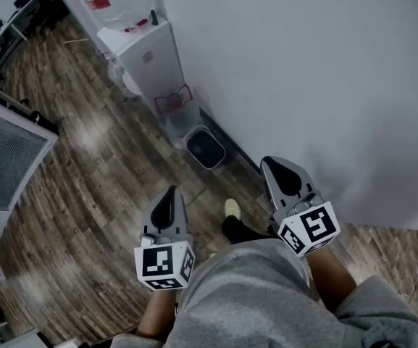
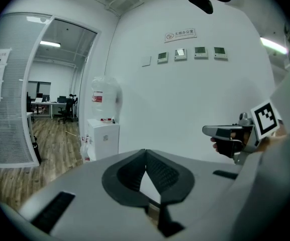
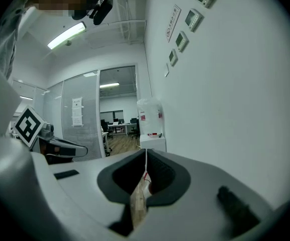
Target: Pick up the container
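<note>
Both grippers are held out in front of me over a wooden floor, with nothing between their jaws. My left gripper (image 1: 169,194) (image 2: 146,152) is shut, its dark pads meeting at the tips. My right gripper (image 1: 277,167) (image 3: 146,152) is shut too and travels close to a white wall. Ahead on the floor, against that wall, stands a small dark-rimmed bin (image 1: 206,148), well beyond both grippers. Each gripper shows in the other's view: the right gripper (image 2: 208,130) at the right of the left gripper view, the left gripper (image 3: 82,148) at the left of the right gripper view.
A white water dispenser (image 1: 142,49) (image 2: 103,137) (image 3: 153,140) with a bottle on top (image 2: 104,97) stands against the wall past the bin. A clear tub with a red frame (image 1: 174,109) sits at its foot. A glass partition (image 1: 6,158) lines the left side. My foot (image 1: 232,209) is on the floor between the grippers.
</note>
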Demonstrator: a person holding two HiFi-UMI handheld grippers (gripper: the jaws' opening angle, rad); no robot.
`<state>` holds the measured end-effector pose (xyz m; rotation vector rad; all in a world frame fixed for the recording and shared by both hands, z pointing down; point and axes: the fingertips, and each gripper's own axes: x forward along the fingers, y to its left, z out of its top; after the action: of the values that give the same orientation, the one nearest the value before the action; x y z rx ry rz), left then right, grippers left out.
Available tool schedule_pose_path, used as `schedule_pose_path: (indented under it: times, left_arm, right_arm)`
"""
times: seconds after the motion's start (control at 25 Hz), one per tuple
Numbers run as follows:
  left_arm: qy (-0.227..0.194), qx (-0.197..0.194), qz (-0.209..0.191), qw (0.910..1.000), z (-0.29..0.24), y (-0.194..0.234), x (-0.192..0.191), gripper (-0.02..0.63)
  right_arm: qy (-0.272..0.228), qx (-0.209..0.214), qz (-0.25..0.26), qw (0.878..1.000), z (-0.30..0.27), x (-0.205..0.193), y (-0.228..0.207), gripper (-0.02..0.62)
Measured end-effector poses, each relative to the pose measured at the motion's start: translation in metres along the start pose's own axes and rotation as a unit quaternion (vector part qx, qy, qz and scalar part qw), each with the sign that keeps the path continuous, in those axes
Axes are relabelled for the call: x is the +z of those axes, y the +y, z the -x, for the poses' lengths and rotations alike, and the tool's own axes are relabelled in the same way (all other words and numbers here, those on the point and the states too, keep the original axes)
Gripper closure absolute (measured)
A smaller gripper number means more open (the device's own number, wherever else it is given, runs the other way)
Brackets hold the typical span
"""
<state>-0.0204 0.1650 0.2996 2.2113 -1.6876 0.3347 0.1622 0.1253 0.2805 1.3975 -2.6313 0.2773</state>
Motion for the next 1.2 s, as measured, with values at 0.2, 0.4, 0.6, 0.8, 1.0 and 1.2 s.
schedule_pose_path:
  times: [0.2,0.4,0.6,0.8,1.0,1.2]
  left_arm:
    - [0.008,0.009,-0.001,0.9999,-0.035,-0.006,0.008,0.592]
    - [0.012,0.024,-0.003,0.9996,-0.061,-0.008,0.018,0.592]
    - [0.014,0.041,-0.003,0.9991,-0.075,-0.009,0.024,0.592]
    - [0.014,0.049,-0.002,0.9987,-0.085,-0.008,0.026,0.592]
    - [0.009,0.050,-0.009,0.9987,-0.096,-0.011,0.033,0.592]
    - [0.000,0.056,-0.007,0.9984,-0.098,-0.012,0.039,0.592]
  right_arm:
    - [0.002,0.018,-0.006,1.000,-0.028,0.000,-0.027,0.571]
    - [-0.001,0.046,-0.014,0.999,-0.055,0.006,-0.042,0.571]
    - [0.001,0.076,-0.016,0.997,-0.074,0.004,-0.047,0.571]
    - [0.000,0.093,-0.013,0.996,-0.085,0.005,-0.048,0.571]
    - [-0.003,0.098,-0.013,0.995,-0.087,0.009,-0.056,0.570]
    - [-0.002,0.101,-0.008,0.995,-0.088,0.009,-0.061,0.570]
